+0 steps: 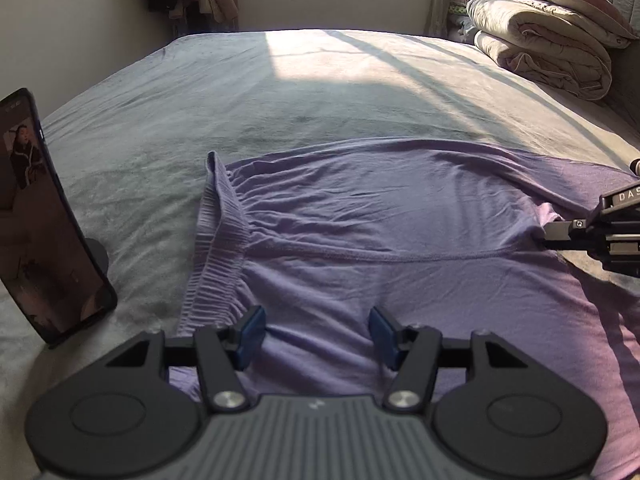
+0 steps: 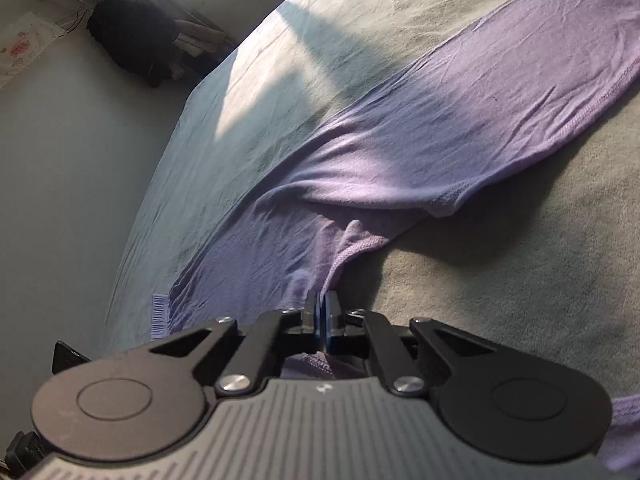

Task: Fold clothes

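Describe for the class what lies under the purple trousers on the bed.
Grey bedding shows all around the purple trousers and evidently continues beneath them. The cloth covers that part, so anything else lying underneath cannot be seen.

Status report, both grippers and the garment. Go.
Left gripper open over purple pants. Right gripper shut on the fabric. Phone standing left, clear of the pants.
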Motion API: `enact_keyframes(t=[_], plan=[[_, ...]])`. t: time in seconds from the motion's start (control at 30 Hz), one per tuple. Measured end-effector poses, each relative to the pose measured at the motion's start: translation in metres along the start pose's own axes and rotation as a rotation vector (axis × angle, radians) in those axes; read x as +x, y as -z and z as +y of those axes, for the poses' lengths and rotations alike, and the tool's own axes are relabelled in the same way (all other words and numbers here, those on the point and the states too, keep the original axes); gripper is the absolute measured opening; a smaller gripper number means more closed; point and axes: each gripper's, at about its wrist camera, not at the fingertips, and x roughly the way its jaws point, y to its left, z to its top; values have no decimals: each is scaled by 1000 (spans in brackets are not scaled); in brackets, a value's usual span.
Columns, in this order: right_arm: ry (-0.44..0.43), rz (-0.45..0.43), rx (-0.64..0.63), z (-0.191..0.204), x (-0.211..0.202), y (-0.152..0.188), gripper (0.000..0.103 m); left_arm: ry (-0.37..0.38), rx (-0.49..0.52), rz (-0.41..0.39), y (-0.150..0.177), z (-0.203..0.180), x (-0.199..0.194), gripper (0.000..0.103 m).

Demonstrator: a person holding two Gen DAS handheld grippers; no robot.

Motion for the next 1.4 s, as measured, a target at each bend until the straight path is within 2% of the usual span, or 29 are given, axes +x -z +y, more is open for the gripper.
enact_keyframes(t=[0.07,0.2,0.27,0.33,0.4,0.43,0.47,0.53,0.57,0.6,0.63,0.67,0.9,0.93,0.97,1.1,1.17,1.2,1.23,1.27,1.4], plan=[[-46,14,68,-3,-8,9,2,-6,-13,4,1,4,-2,59],[-35,12,53,7,-20,16,3,-23,-44,16,2,11,-7,59],[-3,-14,64,7,-22,13,15,-23,-68,24,1,14,-10,59],[7,-40,103,2,-22,7,16,-22,-80,28,1,16,-13,59],[-13,-64,160,-5,-19,1,26,-25,-83,30,1,16,-13,59],[-23,-79,175,-6,-16,0,49,-28,-82,31,1,16,-13,59],[-32,-93,187,-7,-14,0,52,-31,-82,33,1,16,-13,59],[-24,-121,169,-3,-8,0,51,-33,-87,40,1,16,-11,59],[-21,-134,159,-1,-6,0,46,-31,-97,48,1,16,-9,59],[-18,-128,150,2,-5,2,37,-29,-106,54,0,17,-7,59],[-16,-122,141,4,-5,4,12,-26,-113,57,0,17,-6,59],[-13,-116,132,6,-4,5,3,-26,-116,57,-1,17,-5,59],[5,-75,68,21,-1,17,4,-22,-115,59,-1,18,-7,59],[7,-69,59,24,-1,19,7,-21,-118,59,-1,19,-7,59],[12,-63,50,26,-1,20,15,-20,-122,60,-1,19,-7,59],[22,-72,47,25,-7,16,15,-16,-139,55,-1,23,-10,59],[25,-95,46,24,-10,10,19,-16,-148,49,-1,26,-11,59],[40,-112,53,23,-11,8,24,-17,-152,45,-1,27,-13,59],[52,-123,63,22,-11,5,39,-21,-155,41,-1,28,-14,59],[63,-133,70,22,-12,3,41,-30,-159,35,0,29,-16,59],[50,-130,-29,46,-7,2,41,-84,-203,-7,8,40,-29,59]])
